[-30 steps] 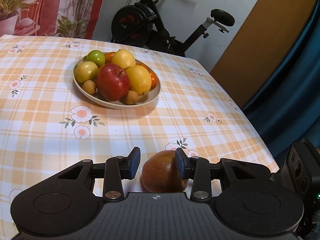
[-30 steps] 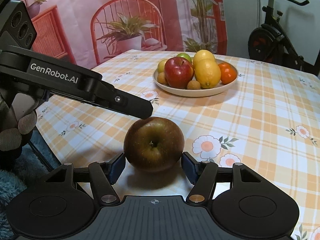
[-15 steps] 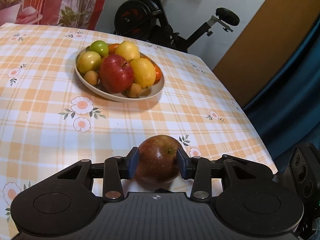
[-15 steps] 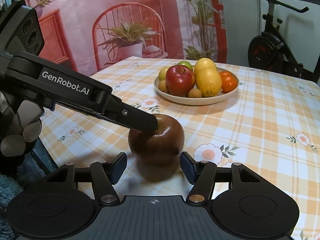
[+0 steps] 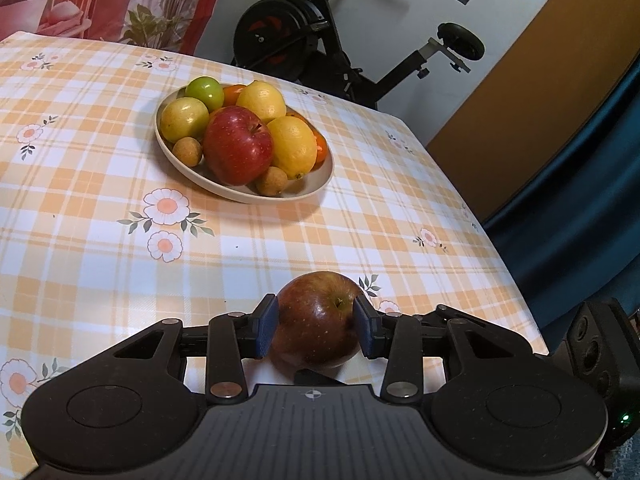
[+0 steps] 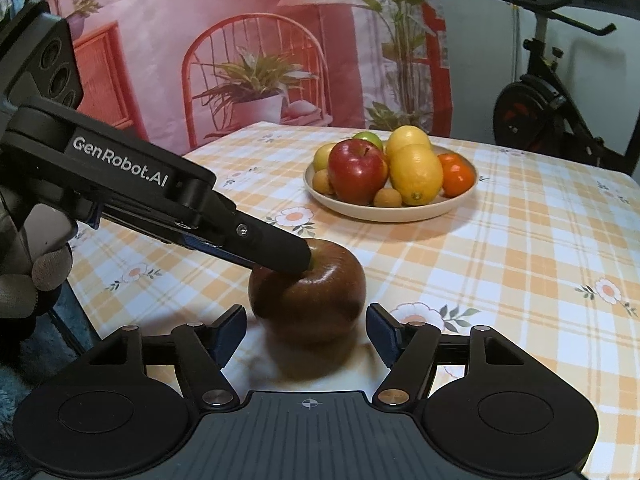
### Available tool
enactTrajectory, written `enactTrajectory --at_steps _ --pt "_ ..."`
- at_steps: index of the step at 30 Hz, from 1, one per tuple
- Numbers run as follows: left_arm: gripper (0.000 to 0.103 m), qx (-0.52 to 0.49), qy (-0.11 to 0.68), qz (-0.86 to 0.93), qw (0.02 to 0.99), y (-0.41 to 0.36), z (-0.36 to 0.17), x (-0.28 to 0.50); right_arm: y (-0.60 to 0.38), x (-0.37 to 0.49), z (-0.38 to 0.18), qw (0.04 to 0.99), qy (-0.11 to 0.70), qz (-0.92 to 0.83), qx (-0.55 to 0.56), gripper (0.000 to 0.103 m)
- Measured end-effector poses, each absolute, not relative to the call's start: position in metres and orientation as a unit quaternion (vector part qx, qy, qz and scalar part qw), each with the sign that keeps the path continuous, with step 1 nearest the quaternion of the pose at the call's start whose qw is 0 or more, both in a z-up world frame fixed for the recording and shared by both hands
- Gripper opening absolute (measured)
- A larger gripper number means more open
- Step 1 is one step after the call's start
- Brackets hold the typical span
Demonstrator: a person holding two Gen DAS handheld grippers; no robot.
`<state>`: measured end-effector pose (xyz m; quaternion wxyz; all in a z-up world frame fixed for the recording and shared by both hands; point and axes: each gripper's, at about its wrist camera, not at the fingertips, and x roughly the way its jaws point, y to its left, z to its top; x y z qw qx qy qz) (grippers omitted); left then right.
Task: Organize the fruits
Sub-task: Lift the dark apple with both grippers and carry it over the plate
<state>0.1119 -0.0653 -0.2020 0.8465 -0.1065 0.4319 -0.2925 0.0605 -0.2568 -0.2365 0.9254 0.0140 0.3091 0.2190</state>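
1. A dark red, round apple (image 5: 320, 320) is gripped by the left gripper (image 5: 316, 330), whose blue pads are pressed on both of its sides.
2. The apple is seen just above the orange-and-white checked tablecloth with flower prints (image 5: 100, 240), near the cloth's front edge; whether it touches the cloth cannot be told.
3. The right gripper (image 6: 306, 330) is placed just in front of the apple, its jaws opening, with clear gaps between the pads and the fruit.
4. A beige, shallow oval bowl (image 6: 400, 212) piled with a red apple, lemons, green fruit and an orange is seen well beyond the dark apple.
5. A gloved hand (image 6: 24, 280) is seen left of the apple, holding the left gripper.
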Motion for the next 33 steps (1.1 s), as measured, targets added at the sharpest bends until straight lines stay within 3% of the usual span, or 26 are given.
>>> enactTrajectory --at_steps 33 --pt "0.043 -0.125 0.442 -0.289 0.84 -0.065 -0.21 0.121 -0.259 0.064 -0.245 0.926 0.3 0.229 0.023 0.06"
